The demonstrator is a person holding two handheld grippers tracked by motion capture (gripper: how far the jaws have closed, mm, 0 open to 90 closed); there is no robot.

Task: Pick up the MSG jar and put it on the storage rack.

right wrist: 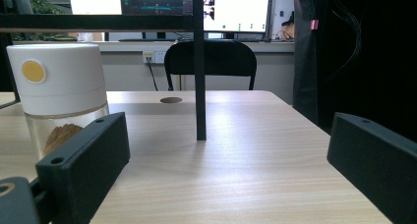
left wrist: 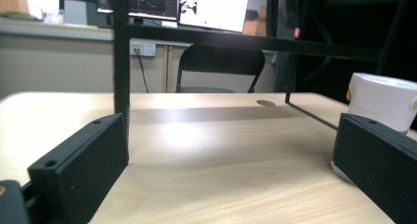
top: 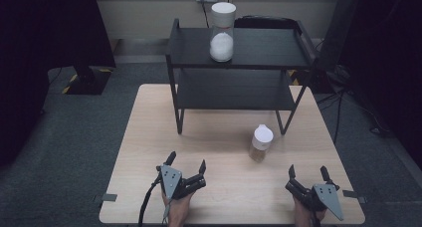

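On the worktop (top: 149,137), left gripper (top: 186,163) and right gripper (top: 308,173) rest near the front edge, jaws spread, nothing held; the white-capped jar (top: 260,143) stands between them, just ahead, by the black shelf rack (top: 239,62).

Jar (top: 260,143): white lid, clear body, brown contents. Shelf (top: 239,48) black, table (top: 149,137) light wood grain. Both grippers' jaws black.

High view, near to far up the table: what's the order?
left gripper and right gripper at the near edge → small jar with brown contents → black shelf → tall jar of white stuff on its top tier.
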